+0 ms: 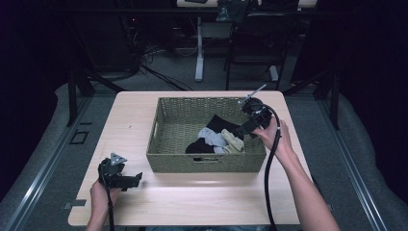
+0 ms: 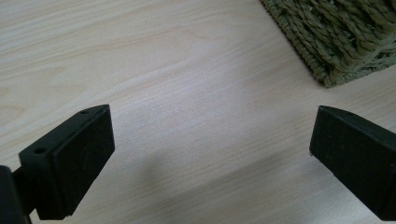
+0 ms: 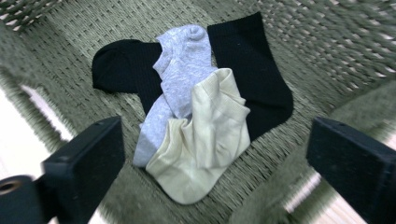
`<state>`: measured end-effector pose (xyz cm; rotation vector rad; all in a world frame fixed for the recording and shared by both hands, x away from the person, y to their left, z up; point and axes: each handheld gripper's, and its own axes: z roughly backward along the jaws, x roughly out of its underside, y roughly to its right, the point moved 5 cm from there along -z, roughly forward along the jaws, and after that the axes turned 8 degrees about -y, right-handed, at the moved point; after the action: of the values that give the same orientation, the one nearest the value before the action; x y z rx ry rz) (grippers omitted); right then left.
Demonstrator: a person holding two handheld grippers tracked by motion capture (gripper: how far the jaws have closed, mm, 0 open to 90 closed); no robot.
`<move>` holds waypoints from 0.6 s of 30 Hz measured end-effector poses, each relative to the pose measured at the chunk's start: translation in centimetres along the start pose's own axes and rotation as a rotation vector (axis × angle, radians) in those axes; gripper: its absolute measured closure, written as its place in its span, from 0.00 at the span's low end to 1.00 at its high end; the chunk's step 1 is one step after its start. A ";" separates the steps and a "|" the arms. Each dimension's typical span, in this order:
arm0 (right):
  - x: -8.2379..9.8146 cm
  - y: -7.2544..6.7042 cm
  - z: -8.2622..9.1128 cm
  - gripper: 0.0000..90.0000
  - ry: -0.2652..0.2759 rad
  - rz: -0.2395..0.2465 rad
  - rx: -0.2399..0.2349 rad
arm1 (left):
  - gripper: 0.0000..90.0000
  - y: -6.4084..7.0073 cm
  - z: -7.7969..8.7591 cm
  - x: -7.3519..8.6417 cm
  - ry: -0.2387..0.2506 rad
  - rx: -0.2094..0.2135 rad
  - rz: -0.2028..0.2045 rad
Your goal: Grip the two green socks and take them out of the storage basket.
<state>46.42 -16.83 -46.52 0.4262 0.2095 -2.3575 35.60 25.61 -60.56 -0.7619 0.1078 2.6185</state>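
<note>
1. A woven basket (image 1: 161,139) sits in the middle of the wooden table (image 1: 130,115). Inside it, on the right side, lies a little pile of socks.
2. The pile has a cream sock (image 3: 205,135) on top, a grey sock (image 3: 180,79) under it, and a black sock (image 3: 254,70) at the bottom. They all touch each other.
3. The right gripper (image 1: 243,129) hangs over the right edge of the basket and points down at the pile. In the right gripper view its jaws are wide apart with nothing between them. The cream sock is straight ahead, in the gap.
4. The left gripper (image 1: 137,179) is near the front left corner of the basket, low over the table. Its jaws are wide apart too, and they hold nothing. Bare wood shows between them.
5. I think the step now is reaching in to pick up a sock. No sock is grabbed yet.
6. Next, the right gripper should go down until the cream sock sits between its jaws. Then it should squeeze and lift.
7. It should pinch just the top sock, or the grey one may come up too.
</note>
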 end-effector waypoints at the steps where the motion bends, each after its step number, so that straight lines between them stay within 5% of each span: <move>1: -0.2 0.0 -0.5 0.13 -0.003 -0.002 -0.007 | 0.00 0.0 0.0 0.0 0.000 0.000 -0.003; 18: -1.8 -0.3 -5.9 0.42 -0.140 -0.026 -0.007 | 0.00 0.0 0.0 0.0 -0.005 0.000 -0.004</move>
<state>48.89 -13.85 -51.32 0.2554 0.1590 -2.4000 35.62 25.56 -60.59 -0.7555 0.1048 2.6166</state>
